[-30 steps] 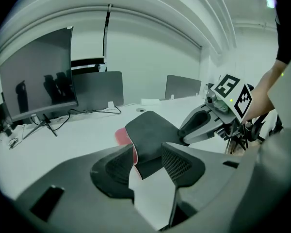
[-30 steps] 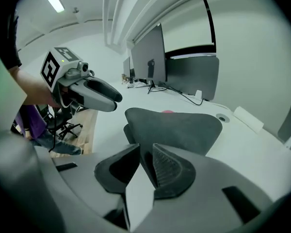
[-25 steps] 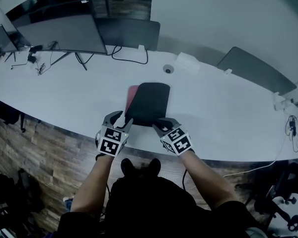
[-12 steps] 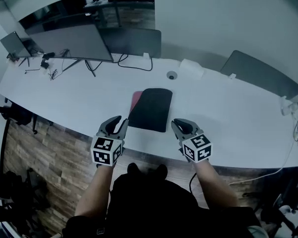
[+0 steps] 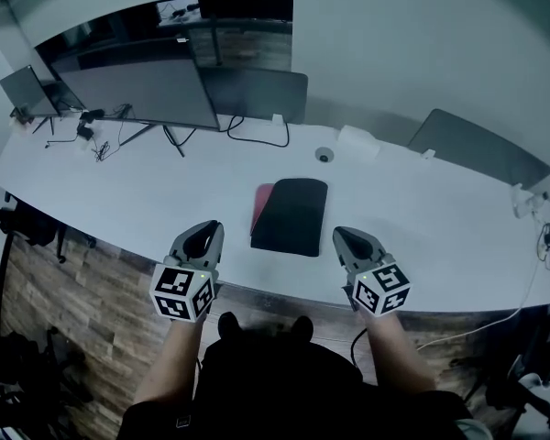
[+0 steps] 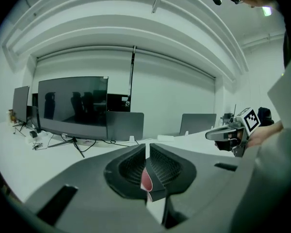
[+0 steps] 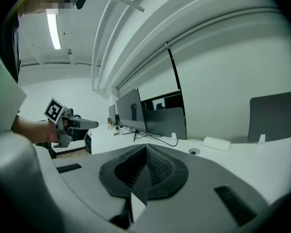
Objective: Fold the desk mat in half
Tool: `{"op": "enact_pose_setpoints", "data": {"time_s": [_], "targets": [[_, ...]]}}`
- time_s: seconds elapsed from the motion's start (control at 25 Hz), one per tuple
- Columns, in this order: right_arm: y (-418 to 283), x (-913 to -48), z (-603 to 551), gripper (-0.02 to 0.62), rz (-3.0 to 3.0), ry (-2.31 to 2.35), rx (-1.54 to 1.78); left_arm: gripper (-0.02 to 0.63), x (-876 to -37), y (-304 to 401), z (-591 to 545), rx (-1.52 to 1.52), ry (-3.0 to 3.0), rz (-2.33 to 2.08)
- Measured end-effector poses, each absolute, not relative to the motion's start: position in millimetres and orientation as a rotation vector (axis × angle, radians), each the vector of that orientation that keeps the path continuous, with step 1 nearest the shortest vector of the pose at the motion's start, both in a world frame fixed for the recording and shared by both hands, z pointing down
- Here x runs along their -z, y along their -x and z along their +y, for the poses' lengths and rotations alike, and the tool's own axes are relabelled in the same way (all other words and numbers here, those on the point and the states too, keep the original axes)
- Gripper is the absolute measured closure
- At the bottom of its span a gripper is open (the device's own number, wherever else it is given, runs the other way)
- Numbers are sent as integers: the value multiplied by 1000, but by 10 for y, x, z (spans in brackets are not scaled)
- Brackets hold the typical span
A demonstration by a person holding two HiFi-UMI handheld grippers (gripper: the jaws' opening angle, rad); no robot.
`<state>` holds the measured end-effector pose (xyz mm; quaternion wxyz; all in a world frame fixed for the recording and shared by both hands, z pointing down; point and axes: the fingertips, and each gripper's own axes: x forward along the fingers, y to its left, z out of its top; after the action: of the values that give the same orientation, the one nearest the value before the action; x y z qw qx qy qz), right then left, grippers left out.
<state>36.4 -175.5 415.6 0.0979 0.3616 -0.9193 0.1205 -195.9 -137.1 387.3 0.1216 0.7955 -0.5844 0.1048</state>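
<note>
The desk mat (image 5: 291, 218) lies folded on the white bench (image 5: 147, 191), a black layer on top with a pink strip (image 5: 261, 207) showing along its left side. Everything else sits around it. Nearer the person and to the mat's left hangs the left gripper (image 5: 204, 234), over the bench's front edge and apart from the mat. Its jaws have just been closing and stand all but together, with nothing held — the mat only shows through the slit, lying on the bench beyond. To the mat's right, also at the front edge and apart from it, is the right gripper (image 5: 349, 238); its jaws have likewise just been closing, are now fully together, and are empty.

Just beyond the mat's far edge are a round cable hole (image 5: 324, 155) and a white box (image 5: 357, 142). Further back and to the mat's left stands a large dark monitor (image 5: 137, 90) on a splayed stand (image 5: 170, 138), with a dark panel (image 5: 261, 94) beside it and a black cable (image 5: 257, 137) trailing beneath. Well to the mat's right — a grey panel (image 5: 477, 149) at the bench's back edge.
</note>
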Motion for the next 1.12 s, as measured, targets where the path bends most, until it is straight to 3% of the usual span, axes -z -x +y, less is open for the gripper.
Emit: {"op": "enact_pose_setpoints", "data": {"time_s": [0.6, 1.12], "targets": [[841, -3428, -1424, 594, -2647, -1402, -219, 592, -3636, 3343, -1330, -263, -2516, -1536], [141, -3360, -1220, 595, -2616, -1523, -175, 594, -3511, 2674, -1373, -239, -2550, -1492]]}}
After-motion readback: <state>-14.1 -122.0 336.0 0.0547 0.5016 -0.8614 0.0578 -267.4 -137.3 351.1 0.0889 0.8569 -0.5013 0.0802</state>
